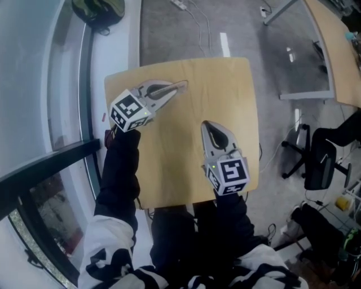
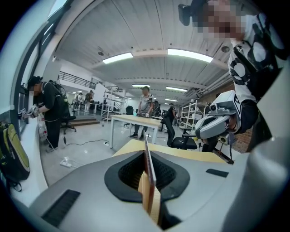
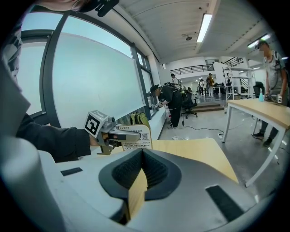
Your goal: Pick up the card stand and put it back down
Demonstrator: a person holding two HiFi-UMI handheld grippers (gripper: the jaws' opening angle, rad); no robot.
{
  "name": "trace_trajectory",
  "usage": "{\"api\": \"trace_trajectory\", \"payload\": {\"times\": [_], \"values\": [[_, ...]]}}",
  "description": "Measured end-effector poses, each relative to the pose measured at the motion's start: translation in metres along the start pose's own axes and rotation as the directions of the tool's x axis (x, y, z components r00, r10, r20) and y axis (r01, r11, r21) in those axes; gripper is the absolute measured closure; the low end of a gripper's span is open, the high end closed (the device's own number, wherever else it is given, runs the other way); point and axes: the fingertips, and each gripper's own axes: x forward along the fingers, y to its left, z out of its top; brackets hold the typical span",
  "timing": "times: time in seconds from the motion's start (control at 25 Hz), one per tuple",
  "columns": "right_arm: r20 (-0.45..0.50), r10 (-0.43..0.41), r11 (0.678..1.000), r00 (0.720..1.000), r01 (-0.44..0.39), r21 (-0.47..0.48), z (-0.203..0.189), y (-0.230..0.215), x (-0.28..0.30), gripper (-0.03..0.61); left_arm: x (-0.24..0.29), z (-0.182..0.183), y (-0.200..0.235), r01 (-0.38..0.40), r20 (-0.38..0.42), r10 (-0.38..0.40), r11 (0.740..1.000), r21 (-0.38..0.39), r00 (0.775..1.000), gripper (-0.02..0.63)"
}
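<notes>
Card stand (image 2: 147,167) shows edge-on between jaws.

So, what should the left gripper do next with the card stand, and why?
Probably lower the card stand until its base sits on the wooden table, then open: the left gripper is shut on it, and table contact isn't visible.

Count, this moment.
- Grippers: two, the left gripper (image 1: 181,85) and the right gripper (image 1: 206,123).
- Card stand (image 3: 136,138): one.
- Wooden tables: two, the near table (image 1: 225,96) and the far-right table (image 1: 333,51).
- Black office chair (image 1: 318,163): one, at right.
- Backpack (image 1: 97,10): one, far left.
- Bystanders clearly seen: two, the left bystander (image 2: 47,108) and the middle bystander (image 2: 145,104). Farther figures are too small to count.
</notes>
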Motion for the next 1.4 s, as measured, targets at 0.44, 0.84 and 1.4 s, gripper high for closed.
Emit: {"api": "trace_trajectory", "payload": {"times": [0.44, 0.84, 1.4], "values": [[-0.026, -0.001, 1.0, 1.0, 0.001, 0.007, -0.012, -0.01, 0.016, 0.561, 0.028, -0.028, -0.01, 0.166, 0.007, -0.165, 0.986, -0.027, 0.986, 0.591], [-0.04, -0.022, 1.0, 0.999, 0.023, 0.012, -0.02, -0.021, 0.008, 0.561, 0.03, -0.031, -0.001, 0.142, 0.048, -0.142, 0.99, -0.01, 0.989, 0.56], [-0.018, -0.007, 1.0, 1.0, 0.006, -0.016, -0.024, -0.001, -0.016, 0.561, -0.024, -0.046, 0.008, -0.064, 0.024, 0.065, 0.996, -0.061, 0.998, 0.43]]}}
